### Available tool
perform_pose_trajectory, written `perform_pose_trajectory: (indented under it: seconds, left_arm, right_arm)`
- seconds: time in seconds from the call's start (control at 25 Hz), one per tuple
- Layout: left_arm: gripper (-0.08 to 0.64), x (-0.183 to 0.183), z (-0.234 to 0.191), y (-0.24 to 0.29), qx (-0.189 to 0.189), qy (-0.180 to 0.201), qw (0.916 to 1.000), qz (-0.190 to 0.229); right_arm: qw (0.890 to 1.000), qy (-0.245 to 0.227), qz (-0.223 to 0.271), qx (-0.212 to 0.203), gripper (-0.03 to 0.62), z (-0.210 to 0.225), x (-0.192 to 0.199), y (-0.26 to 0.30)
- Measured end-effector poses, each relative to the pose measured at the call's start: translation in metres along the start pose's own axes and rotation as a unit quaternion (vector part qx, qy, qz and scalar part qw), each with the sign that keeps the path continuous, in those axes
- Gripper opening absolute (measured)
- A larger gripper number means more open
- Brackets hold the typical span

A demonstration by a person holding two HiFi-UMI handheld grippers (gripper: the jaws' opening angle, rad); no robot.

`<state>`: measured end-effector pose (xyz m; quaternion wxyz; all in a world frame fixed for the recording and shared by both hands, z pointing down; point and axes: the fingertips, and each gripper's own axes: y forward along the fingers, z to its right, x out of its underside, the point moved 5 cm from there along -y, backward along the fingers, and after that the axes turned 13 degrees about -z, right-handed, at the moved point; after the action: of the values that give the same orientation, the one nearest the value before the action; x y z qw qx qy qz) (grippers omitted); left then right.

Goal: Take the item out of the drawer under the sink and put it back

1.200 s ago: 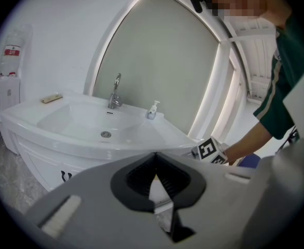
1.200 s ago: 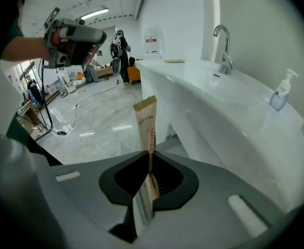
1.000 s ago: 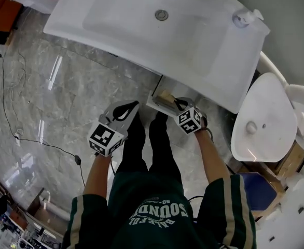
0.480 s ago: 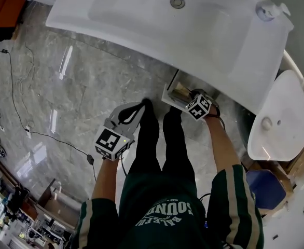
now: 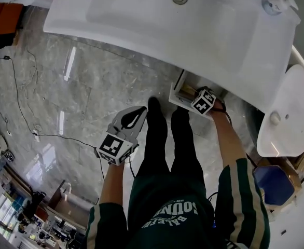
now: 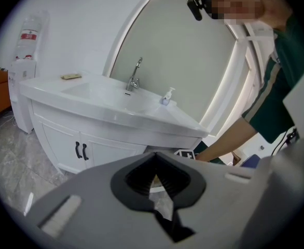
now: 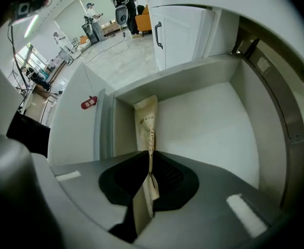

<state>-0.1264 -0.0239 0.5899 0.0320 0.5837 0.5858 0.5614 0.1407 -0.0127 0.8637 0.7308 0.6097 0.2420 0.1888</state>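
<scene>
Under the white sink (image 5: 141, 19) the drawer (image 5: 179, 91) stands pulled out. My right gripper (image 5: 197, 98) reaches into it from the front. In the right gripper view this gripper (image 7: 149, 155) is shut on a thin tan paper packet (image 7: 146, 119), which stands on edge over the drawer's white floor (image 7: 209, 123), near the left wall. The left gripper (image 5: 136, 113) hangs over the floor to the left of the person's legs (image 5: 162, 139). In its own view the left gripper (image 6: 154, 157) is shut with nothing in it, facing the sink cabinet (image 6: 64, 139).
A white toilet (image 5: 284, 113) stands right of the sink, with a blue object (image 5: 271, 183) on the floor nearer me. A black cable (image 5: 22, 108) runs over the marble floor at left. A soap dispenser (image 5: 274, 3) sits on the sink's right corner.
The right gripper with the packet has edged a little farther toward the drawer under the sink. The left gripper has stayed beside the legs. The head view has shifted.
</scene>
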Motion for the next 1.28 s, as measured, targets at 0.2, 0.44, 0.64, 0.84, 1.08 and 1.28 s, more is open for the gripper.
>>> perform_pose_trajectory:
  seconds: [0.2,0.44,0.64,0.84,1.08,1.28]
  left_arm:
    - [0.049,0.001,-0.010,-0.005,-0.007,-0.008,0.9999,-0.006]
    - [0.049,0.004,-0.008,-0.008,-0.003,-0.008,0.9999,-0.007]
    - [0.049,-0.002,0.001,-0.005,0.009,-0.002,0.9999,0.011]
    - [0.049,-0.020,0.012,-0.013,0.018,0.008,0.9994,0.027]
    - [0.049,-0.045,0.034,-0.032,0.030,0.029,0.9984,0.039]
    - [0.049,-0.073,0.053,-0.036,0.042,0.065,0.9962,0.041]
  right_arm:
    - [1.000,-0.009,-0.027,-0.009,0.028,-0.002,-0.001,0.009]
    - [0.999,0.037,-0.018,-0.030,0.077,-0.001,0.001,-0.001]
    - [0.999,0.037,-0.007,-0.006,0.077,0.003,0.011,-0.023]
    - [0.993,0.097,0.061,0.026,0.075,-0.003,0.018,-0.076]
    - [0.968,0.185,0.165,0.025,0.002,-0.039,0.036,-0.155]
    - [0.920,0.279,0.271,0.044,0.002,-0.041,0.051,-0.238]
